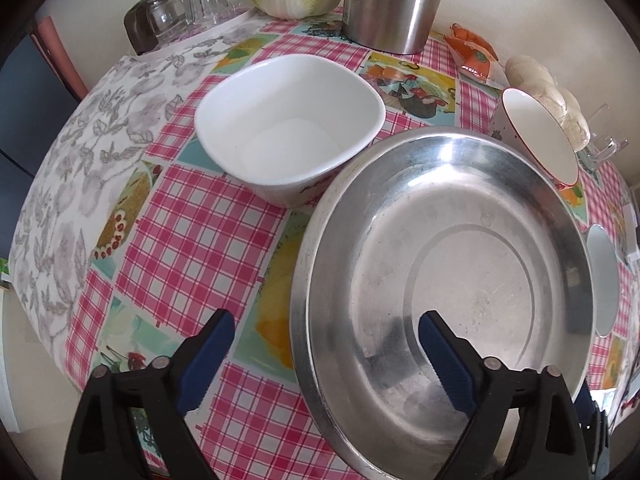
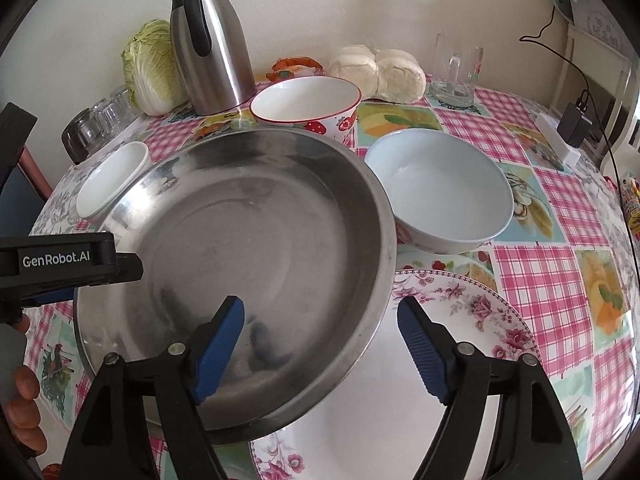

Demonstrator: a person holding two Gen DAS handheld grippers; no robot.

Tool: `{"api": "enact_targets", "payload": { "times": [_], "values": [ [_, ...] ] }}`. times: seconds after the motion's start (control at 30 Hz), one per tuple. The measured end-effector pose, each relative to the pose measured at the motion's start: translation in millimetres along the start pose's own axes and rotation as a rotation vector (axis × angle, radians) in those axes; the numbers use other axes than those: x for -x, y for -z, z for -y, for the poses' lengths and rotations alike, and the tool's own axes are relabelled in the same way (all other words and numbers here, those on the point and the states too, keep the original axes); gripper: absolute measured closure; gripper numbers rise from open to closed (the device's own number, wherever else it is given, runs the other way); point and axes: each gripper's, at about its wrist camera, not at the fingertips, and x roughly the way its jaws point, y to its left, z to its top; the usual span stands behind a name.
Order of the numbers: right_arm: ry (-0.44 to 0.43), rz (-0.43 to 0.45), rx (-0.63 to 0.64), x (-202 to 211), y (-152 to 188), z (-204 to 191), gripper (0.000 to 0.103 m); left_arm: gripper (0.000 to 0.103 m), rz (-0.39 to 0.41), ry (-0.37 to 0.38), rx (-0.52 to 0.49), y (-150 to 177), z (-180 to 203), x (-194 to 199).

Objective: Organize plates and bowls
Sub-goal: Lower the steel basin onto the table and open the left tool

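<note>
- Steel pan (image 2: 248,240): round, no long axis, mouth up; rests on counter (image 2: 532,264), its 4 o'clock edge over floral plate (image 2: 472,300).
- Left gripper (image 1: 326,360): jaws wide apart, straddling pan's rim, no pad touching.
- Right gripper (image 2: 320,352): jaws open across pan's rim, nothing gripped.
- White square bowl (image 1: 288,128) at pan's 10 o'clock, strawberry bowl (image 2: 308,104) at 12, pale blue bowl (image 2: 440,192) at 2; all mouths up.

Left claw (image 1: 326,354) jaws wide apart, pointing steeply down. Right claw (image 2: 320,344) jaws apart, angled down. Hand (image 2: 24,404) at 8 o'clock.
</note>
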Motion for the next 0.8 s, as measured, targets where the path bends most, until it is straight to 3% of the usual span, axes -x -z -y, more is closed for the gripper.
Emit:
{"api": "enact_targets", "payload": {
  "times": [0.1, 0.2, 0.8],
  "values": [
    [-0.003, 0.006, 0.005, 1, 0, 1, 0.021, 0.000, 0.031, -0.015, -0.016, 0, 1, 5],
    [-0.001, 0.020, 0.015, 3, 0, 1, 0.010, 0.000, 0.055, -0.006, -0.018, 0, 1, 10],
    [0.035, 0.088, 0.042, 27, 9, 21, 0.009, 0.000, 0.209, 0.060, -0.047, 23, 14, 47]
  ]
}}
